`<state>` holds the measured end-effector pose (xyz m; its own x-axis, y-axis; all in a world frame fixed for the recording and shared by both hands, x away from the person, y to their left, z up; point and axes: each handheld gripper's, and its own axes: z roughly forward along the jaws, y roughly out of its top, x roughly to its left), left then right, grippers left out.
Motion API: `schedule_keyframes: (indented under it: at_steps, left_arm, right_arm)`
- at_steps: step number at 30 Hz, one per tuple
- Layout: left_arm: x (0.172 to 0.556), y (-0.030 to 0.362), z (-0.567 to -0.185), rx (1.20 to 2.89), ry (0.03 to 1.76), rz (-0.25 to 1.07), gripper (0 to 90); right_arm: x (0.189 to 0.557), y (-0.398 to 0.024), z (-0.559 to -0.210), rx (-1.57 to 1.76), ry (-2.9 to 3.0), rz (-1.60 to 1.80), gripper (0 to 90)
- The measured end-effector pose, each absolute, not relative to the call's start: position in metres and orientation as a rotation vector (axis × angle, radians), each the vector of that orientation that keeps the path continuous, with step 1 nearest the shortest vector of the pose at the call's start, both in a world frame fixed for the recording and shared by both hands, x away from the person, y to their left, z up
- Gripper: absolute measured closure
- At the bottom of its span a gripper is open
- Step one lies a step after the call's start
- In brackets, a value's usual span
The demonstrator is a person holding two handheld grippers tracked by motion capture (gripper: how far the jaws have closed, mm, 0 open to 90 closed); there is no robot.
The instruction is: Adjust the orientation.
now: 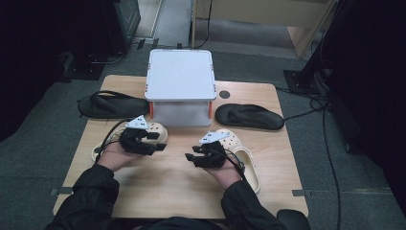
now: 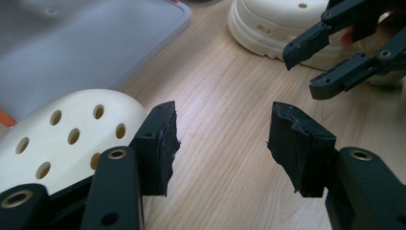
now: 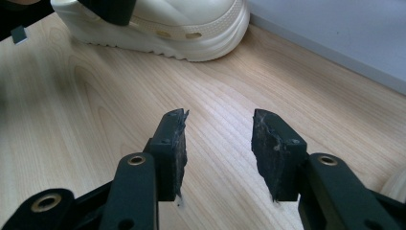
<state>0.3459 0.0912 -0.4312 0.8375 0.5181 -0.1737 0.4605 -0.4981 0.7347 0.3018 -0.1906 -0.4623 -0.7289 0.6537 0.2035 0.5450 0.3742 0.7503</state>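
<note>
Now | left clog (image 2: 62, 139) beside left fingers (image 2: 155, 143) | untouched

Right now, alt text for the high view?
Two hands hold open claws, left claw and right claw, over a wooden table between two cream clogs. Behind: a grey bin flanked by two black flip-flops.

Grey lidded plastic box (image 1: 180, 86) centre-back on wooden table (image 1: 172, 191); black flip-flops (image 1: 112, 105) (image 1: 249, 116) flank it; cream perforated clogs (image 1: 155, 132) (image 1: 244, 158) in front.
</note>
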Motion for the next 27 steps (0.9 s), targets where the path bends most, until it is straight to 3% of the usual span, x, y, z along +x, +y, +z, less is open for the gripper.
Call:
schedule_keyframes:
  at_steps: [10, 27]
  left_arm:
    - [0.344, 0.099, -0.426, 2.16, 0.729, 0.091, 45.5]
    - [0.337, 0.133, -0.414, 2.139, 0.835, 0.13, 45.9]
  right_arm:
    - [0.303, -0.197, -0.461, 1.098, 2.492, 1.283, 52.0]
    - [0.309, -0.188, -0.462, 1.028, 2.54, 1.293, 54.0]
